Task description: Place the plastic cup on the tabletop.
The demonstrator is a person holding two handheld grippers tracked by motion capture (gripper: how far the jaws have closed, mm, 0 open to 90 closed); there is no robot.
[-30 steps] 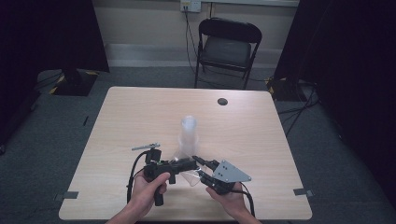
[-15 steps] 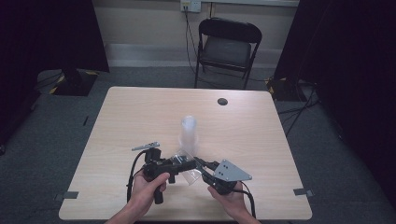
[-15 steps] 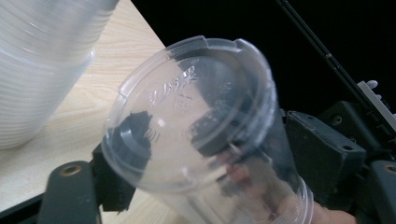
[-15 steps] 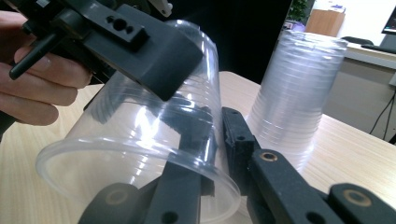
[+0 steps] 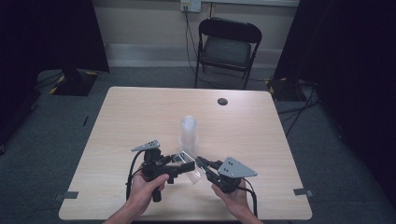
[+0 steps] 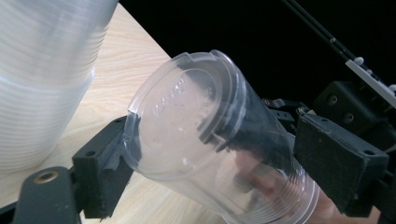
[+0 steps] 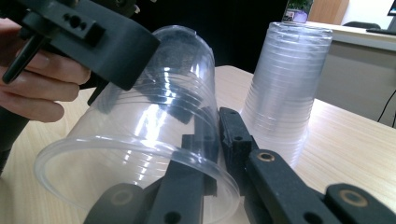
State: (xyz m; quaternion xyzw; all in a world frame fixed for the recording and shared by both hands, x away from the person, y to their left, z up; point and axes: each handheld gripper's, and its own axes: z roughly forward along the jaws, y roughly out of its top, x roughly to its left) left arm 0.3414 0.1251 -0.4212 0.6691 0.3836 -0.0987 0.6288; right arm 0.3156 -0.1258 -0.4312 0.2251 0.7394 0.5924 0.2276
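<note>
In the left gripper view the clear plastic cup (image 6: pixel 210 140) is cut off at the bottom edge, and its rim is hard to make out in the high view.

You hold this cup (image 5: pixel 191 164) low over the near part of the light wooden table (image 5: pixel 261 140), btw. both grippers. It lies on its side: long axis about level, closed base toward your left gripper (image 5: pixel 183 164), open mouth toward your right gripper (image 5: pixel 201 167).

Left jaws have just been opening; the pads stand beside the cup base, w/o pressing. Right jaws pinch the cup wall at the rim, one jaw inside.

The stack of clear plastic cups (image 5: pixel 188 130) stands upside down just behind.
</note>
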